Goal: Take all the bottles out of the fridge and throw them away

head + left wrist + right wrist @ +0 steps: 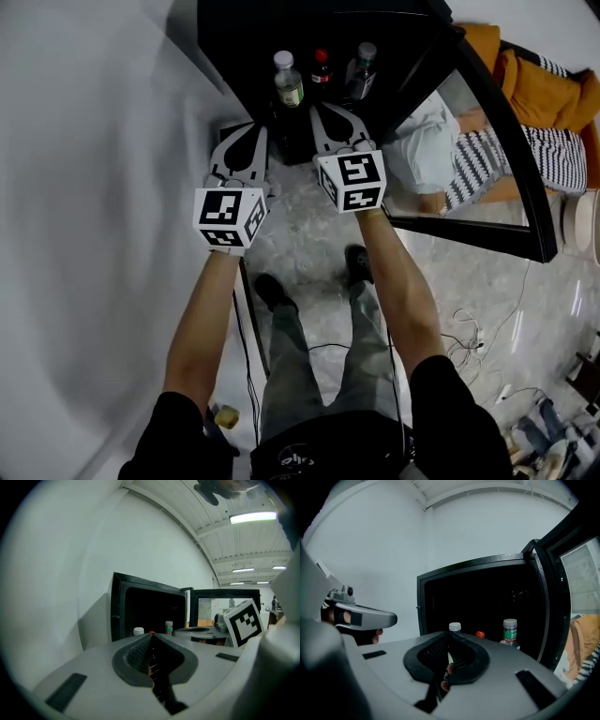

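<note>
A black fridge point(234, 42) stands open, its glass door point(502, 131) swung out to the right. Three bottles stand inside: one with a white cap point(288, 81), one with a red cap point(322, 67) and one with a grey cap point(361, 69). My left gripper point(256, 129) is shut and empty, just left of the fridge opening. My right gripper point(324, 110) is shut and empty too, its tips right in front of the bottles. In the right gripper view, the white cap point(454, 627), red cap point(480, 634) and grey-capped bottle point(510, 631) rise just beyond the right gripper's tips point(449, 634).
A white wall point(84, 187) runs along the left. A person's legs and black shoes point(272, 291) stand on the marble floor. Cables point(469, 337) lie at the right. Striped cloth point(487, 164) and an orange cushion point(544, 89) lie beyond the door.
</note>
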{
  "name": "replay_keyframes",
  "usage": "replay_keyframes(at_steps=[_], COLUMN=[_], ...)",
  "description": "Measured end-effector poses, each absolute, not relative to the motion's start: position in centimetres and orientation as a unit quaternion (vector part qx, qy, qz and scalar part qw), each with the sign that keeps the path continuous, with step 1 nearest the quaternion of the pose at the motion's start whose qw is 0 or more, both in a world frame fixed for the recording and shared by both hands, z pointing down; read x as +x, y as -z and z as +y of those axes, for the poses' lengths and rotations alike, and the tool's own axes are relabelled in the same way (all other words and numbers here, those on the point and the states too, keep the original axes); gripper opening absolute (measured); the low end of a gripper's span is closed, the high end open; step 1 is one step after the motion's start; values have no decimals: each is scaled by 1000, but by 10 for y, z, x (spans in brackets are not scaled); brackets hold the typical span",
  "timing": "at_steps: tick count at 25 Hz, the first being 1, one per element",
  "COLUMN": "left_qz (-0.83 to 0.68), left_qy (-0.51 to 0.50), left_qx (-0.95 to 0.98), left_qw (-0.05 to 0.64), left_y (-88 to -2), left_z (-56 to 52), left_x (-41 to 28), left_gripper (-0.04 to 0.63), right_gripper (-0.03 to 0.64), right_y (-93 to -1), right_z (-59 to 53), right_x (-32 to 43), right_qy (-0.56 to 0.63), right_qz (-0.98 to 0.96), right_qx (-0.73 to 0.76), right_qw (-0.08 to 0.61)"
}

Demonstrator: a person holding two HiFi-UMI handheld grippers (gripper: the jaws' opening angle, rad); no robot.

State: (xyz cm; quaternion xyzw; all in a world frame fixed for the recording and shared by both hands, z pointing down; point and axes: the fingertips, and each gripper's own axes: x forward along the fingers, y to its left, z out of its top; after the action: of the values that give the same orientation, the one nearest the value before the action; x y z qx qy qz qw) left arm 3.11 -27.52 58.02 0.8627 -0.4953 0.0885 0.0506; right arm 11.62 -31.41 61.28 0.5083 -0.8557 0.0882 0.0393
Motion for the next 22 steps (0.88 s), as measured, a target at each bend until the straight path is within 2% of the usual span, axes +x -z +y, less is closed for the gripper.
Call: replay_keyframes(at_steps=[7, 14, 18, 22], left_qz=[-493, -485, -481, -481], left_qy=[-94, -100, -100, -97], left_qx=[864, 867, 870, 870], left_qw=[51, 52, 48, 48], left_y=[-582, -583, -585, -591], left_z=[-280, -291, -304, -319], left_x=[32, 34, 33, 30], left_gripper=[0, 0, 0, 0], right_gripper=[8, 163, 213, 235], right_y=[-620, -625, -626, -633], right_z=[-322, -350, -377, -402], right_x=[113, 96, 87, 77], right_qy=[-91, -96, -90, -88], right_qz=[-858, -861, -858, -857], right_qx=[504, 496, 501, 502], right_qw=[36, 51, 59, 69])
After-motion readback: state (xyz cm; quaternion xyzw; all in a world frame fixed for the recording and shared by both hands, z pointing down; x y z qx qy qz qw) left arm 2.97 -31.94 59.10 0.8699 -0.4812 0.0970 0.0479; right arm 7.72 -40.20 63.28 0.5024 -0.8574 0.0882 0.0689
